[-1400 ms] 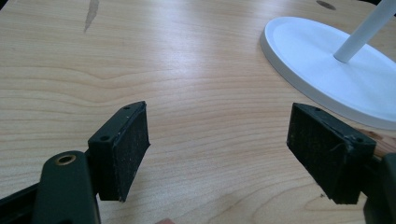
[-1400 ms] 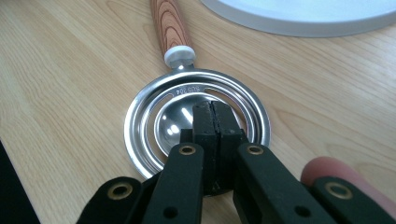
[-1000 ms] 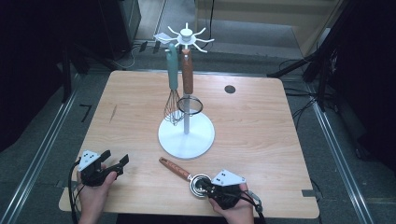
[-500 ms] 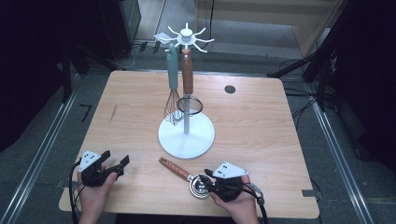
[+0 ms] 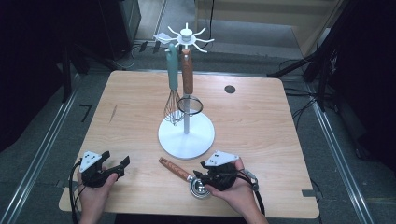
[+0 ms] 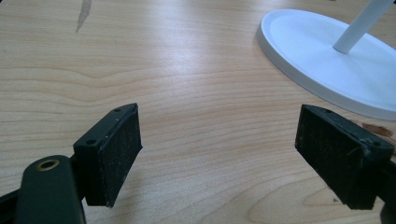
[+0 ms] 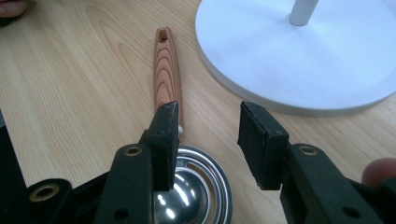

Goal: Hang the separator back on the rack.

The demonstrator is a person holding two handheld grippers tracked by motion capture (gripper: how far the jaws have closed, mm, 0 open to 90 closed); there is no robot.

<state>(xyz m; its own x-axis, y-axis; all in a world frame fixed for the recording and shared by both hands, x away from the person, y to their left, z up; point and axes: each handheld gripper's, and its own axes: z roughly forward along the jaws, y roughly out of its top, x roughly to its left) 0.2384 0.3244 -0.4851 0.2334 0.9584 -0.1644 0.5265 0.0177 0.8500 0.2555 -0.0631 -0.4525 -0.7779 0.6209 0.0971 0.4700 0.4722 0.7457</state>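
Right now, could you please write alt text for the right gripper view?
The right gripper, jaws open, hovers over a metal measuring spoon with a wooden handle lying on the wooden table, beside the white stand base.

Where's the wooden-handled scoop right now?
In the high view, the scoop lies flat on the table near the front edge, just in front of the white stand base, its metal bowl under the open right gripper.
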